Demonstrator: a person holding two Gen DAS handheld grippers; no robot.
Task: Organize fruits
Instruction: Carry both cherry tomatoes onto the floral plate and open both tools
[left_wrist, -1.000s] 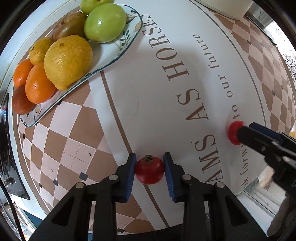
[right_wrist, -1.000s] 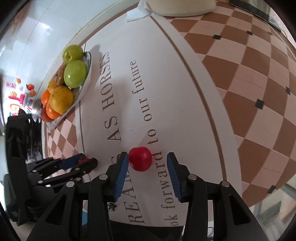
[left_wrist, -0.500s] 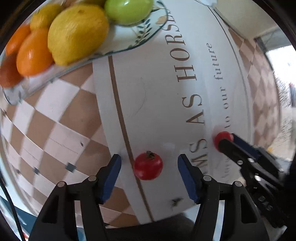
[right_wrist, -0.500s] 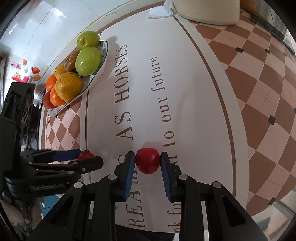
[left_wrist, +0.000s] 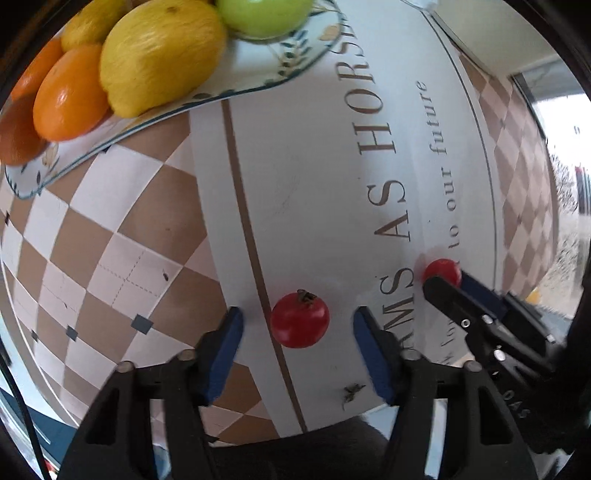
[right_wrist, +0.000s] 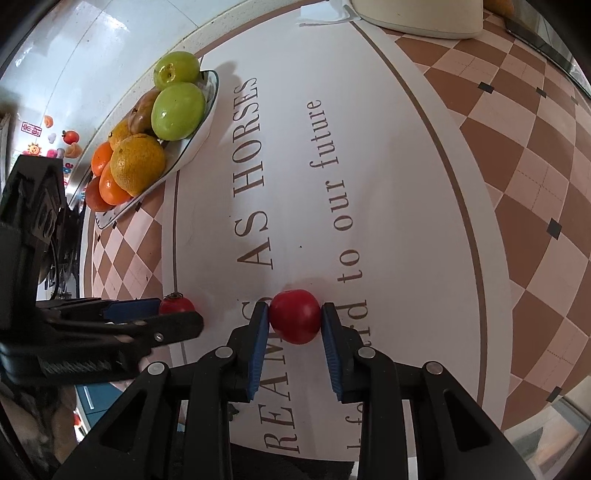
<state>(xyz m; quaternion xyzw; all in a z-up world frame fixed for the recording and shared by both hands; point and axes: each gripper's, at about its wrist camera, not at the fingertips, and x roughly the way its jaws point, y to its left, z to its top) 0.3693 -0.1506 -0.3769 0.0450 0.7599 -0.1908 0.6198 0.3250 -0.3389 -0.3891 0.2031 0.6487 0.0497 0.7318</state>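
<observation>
A small red fruit with a dried stem (left_wrist: 300, 320) lies on the tablecloth between the blue pads of my left gripper (left_wrist: 297, 332), which is open with clear gaps on both sides; it also shows in the right wrist view (right_wrist: 176, 304). My right gripper (right_wrist: 294, 321) is shut on a second smooth red fruit (right_wrist: 294, 320), both pads touching it at table level; this fruit shows in the left wrist view (left_wrist: 441, 272). A glass plate (right_wrist: 195, 146) at the far left holds green, yellow and orange fruits.
The tablecloth has a white band with lettering (right_wrist: 258, 177) and brown checks. A white container (right_wrist: 417, 16) stands at the far edge. The table's near edge lies just below both grippers. The left gripper's body (right_wrist: 92, 325) sits close left of the right gripper.
My left gripper has opened, releasing the stemmed red fruit, which stays on the cloth. My right gripper has closed onto the smooth red fruit.
</observation>
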